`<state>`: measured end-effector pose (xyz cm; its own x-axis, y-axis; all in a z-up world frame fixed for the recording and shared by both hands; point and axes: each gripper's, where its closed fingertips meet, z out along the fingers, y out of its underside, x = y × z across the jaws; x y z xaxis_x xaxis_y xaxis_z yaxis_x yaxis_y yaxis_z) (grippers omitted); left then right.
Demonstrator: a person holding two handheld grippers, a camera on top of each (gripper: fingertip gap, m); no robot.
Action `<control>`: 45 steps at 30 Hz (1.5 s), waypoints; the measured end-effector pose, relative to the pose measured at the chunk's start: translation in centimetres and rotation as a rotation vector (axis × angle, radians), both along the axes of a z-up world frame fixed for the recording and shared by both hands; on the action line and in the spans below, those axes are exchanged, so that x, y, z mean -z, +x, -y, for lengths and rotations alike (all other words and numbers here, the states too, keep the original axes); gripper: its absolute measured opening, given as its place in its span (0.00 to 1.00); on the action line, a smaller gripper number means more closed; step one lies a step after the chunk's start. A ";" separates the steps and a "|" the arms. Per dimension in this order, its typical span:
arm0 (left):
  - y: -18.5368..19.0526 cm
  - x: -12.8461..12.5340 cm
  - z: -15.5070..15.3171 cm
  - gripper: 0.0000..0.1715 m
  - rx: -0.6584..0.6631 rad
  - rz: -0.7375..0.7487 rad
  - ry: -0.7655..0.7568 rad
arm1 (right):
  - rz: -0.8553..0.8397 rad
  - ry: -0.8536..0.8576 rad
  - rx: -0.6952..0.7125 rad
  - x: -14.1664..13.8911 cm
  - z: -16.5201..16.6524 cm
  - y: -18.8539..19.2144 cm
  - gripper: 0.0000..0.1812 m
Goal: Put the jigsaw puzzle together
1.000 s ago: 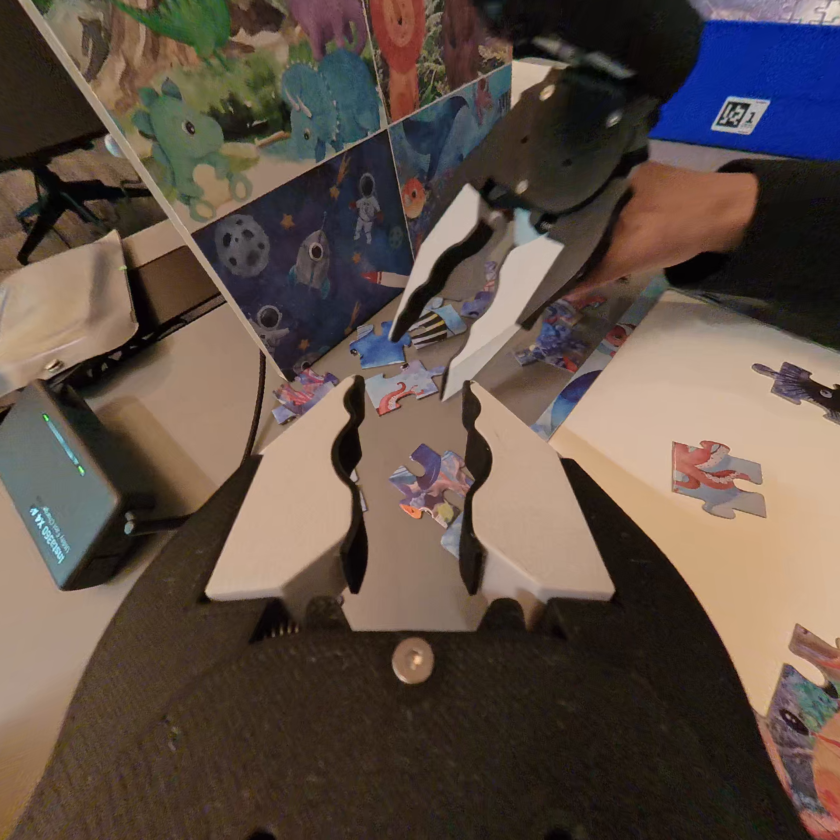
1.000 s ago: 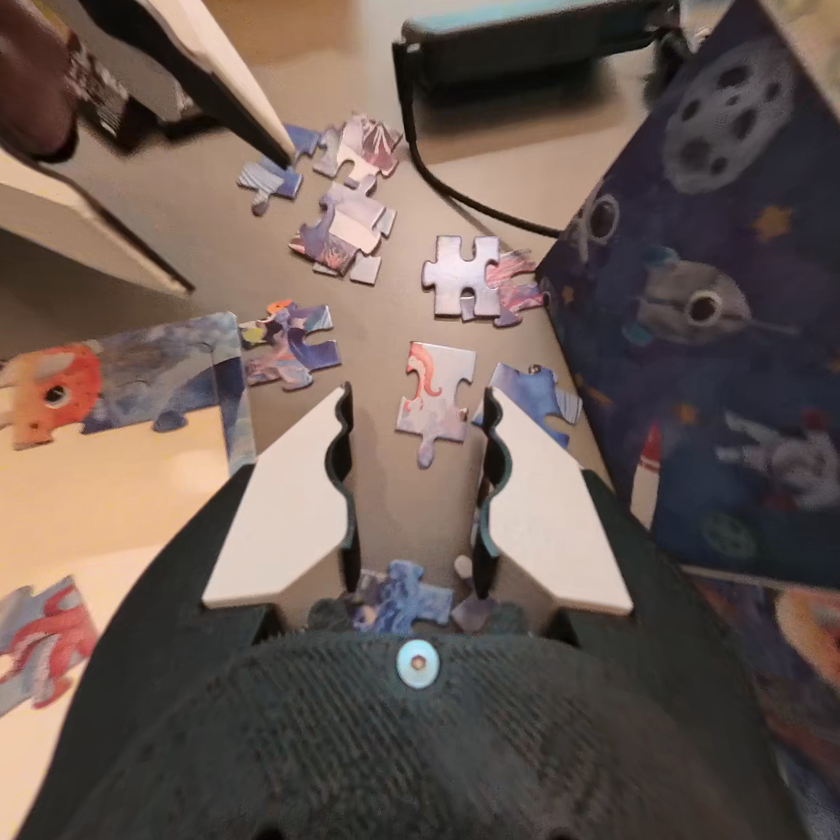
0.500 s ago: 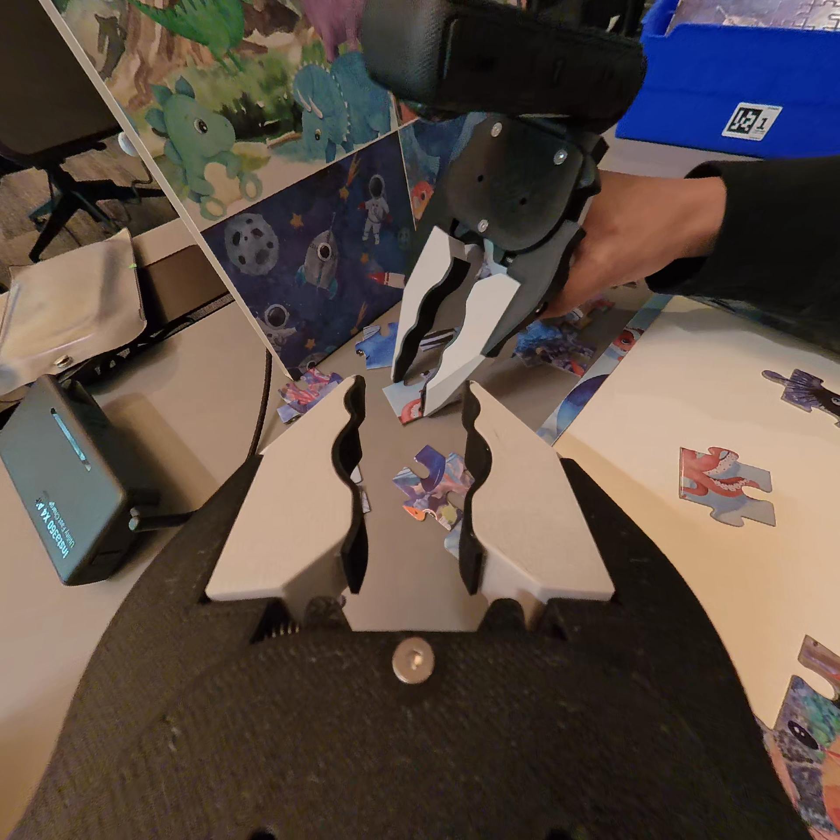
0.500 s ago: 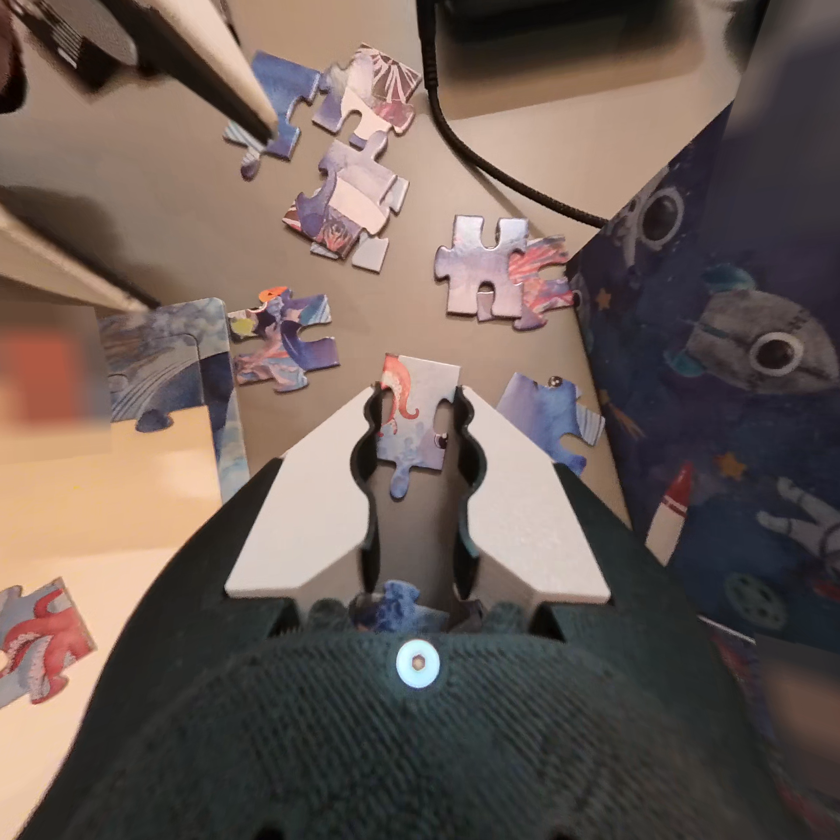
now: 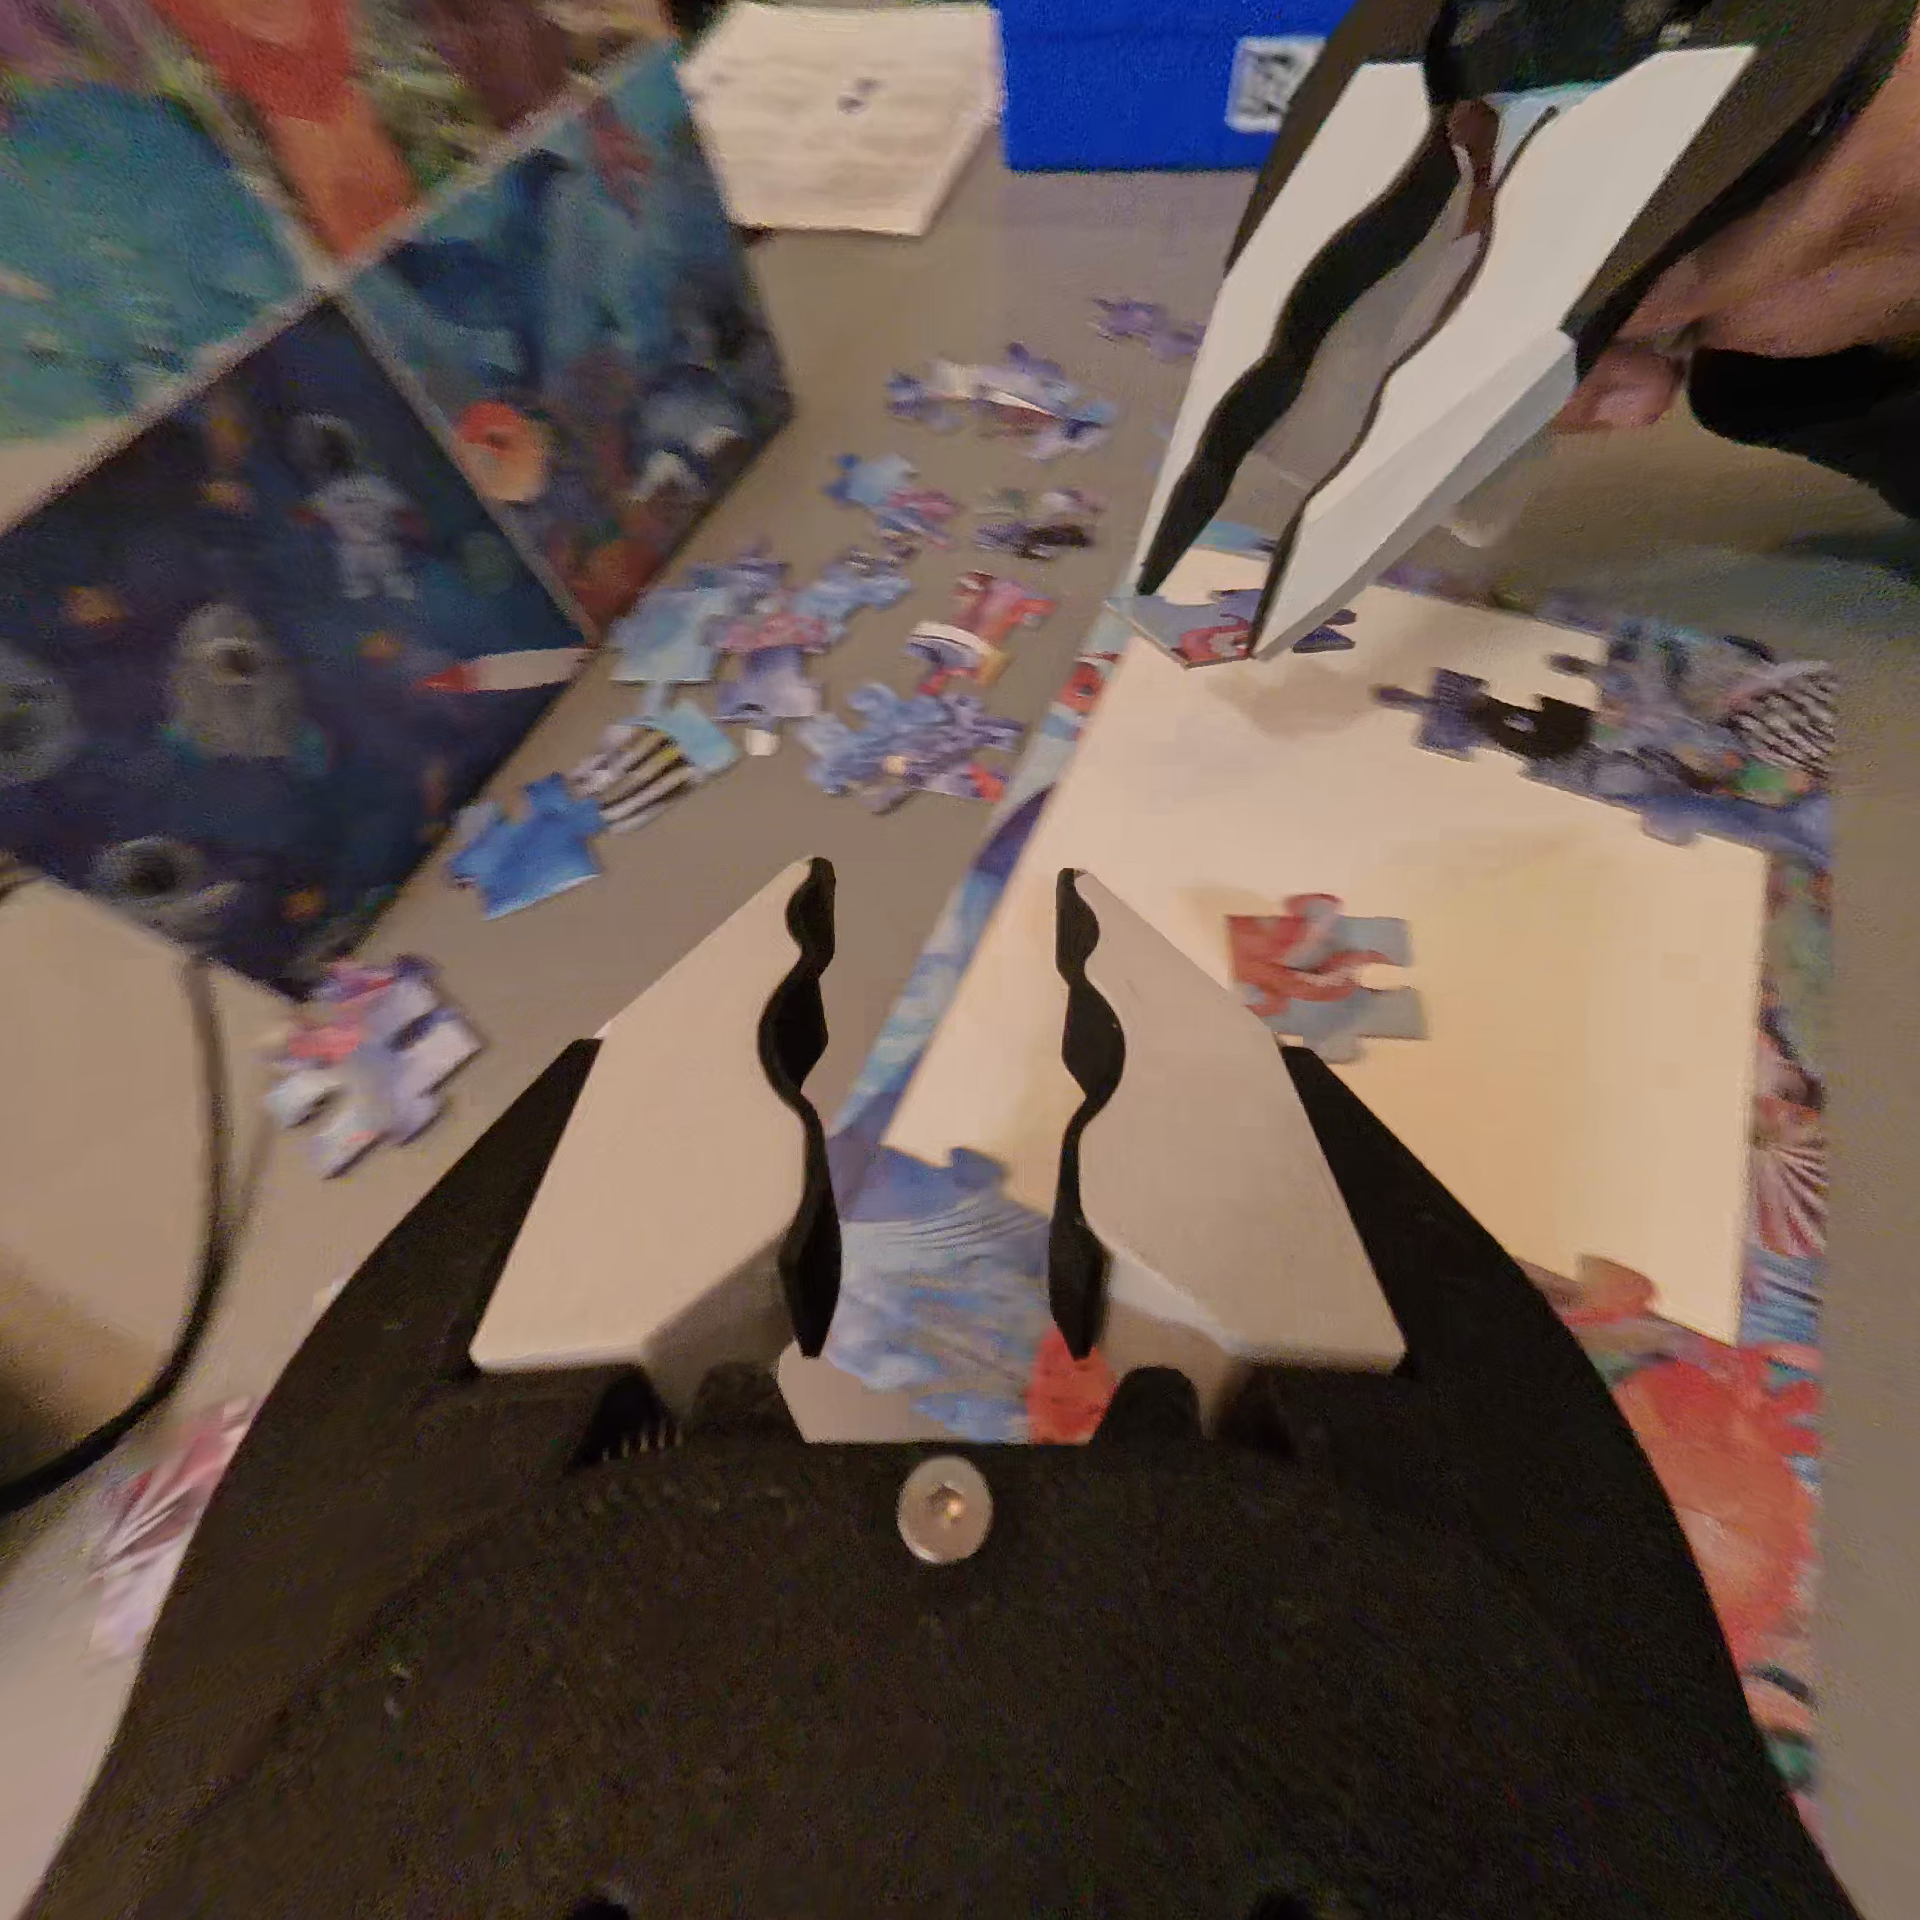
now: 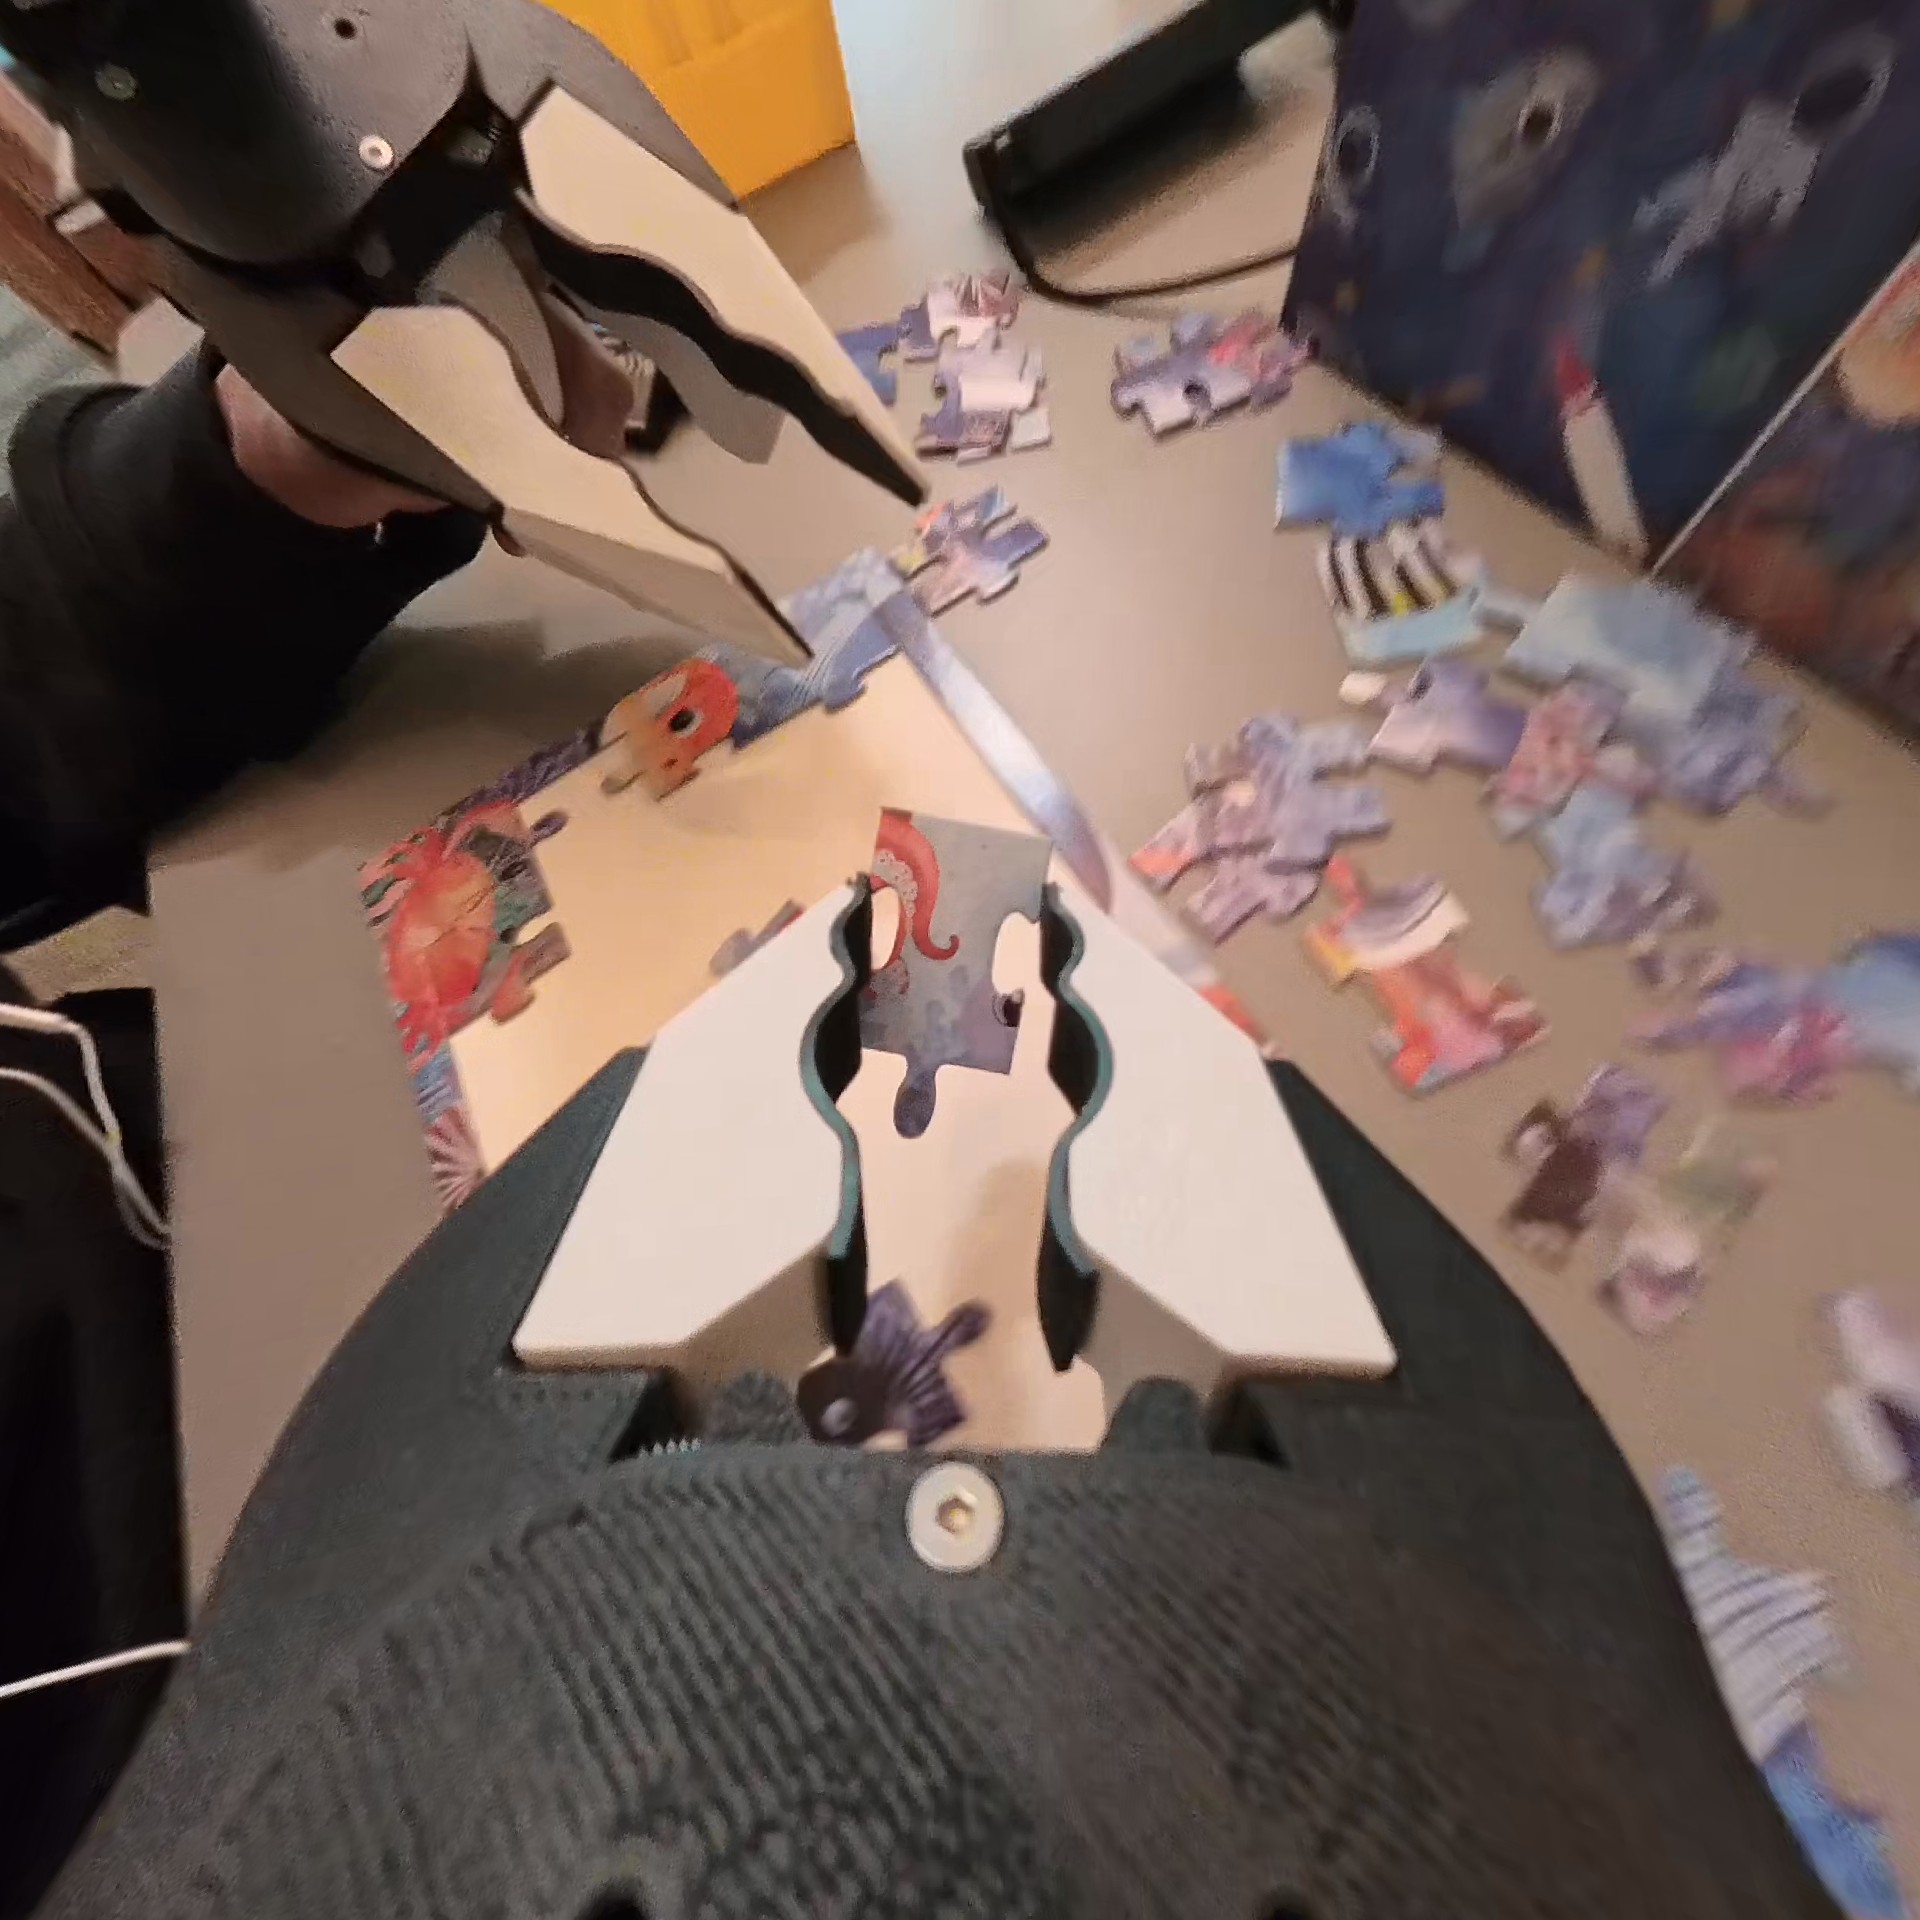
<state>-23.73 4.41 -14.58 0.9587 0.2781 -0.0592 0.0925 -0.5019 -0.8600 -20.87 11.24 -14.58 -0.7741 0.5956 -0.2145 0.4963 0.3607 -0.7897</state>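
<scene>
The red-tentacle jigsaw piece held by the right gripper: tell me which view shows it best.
The right wrist view shows it best: the red-tentacle jigsaw piece sits close up, printed face to the camera, pinched between the right gripper fingers. In the left wrist view it is small, blurred and seen at a shallow angle at the fingertips, over the cream puzzle board.

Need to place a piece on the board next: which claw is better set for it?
Right. The right claw is shut on the tentacle piece above the puzzle board; the left claw is open and empty.
</scene>
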 end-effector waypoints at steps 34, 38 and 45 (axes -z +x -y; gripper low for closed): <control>8.5 7.2 -2.0 0.28 0.333 0.094 -0.313 | 0.074 0.124 -0.201 6.1 0.2 6.3 0.24; 8.5 7.2 -2.0 0.28 0.332 0.095 -0.311 | 0.090 0.128 -0.173 6.2 -0.4 6.0 0.18; 8.5 7.2 -2.0 0.28 0.332 0.096 -0.311 | 0.115 0.109 -0.207 6.2 -0.3 6.6 0.16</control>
<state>-15.26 6.37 -21.75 0.9981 -0.0616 0.0020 -0.0450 -0.7505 -0.6594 -14.25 11.56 -20.76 -0.8560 0.4517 -0.2517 0.4878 0.5439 -0.6828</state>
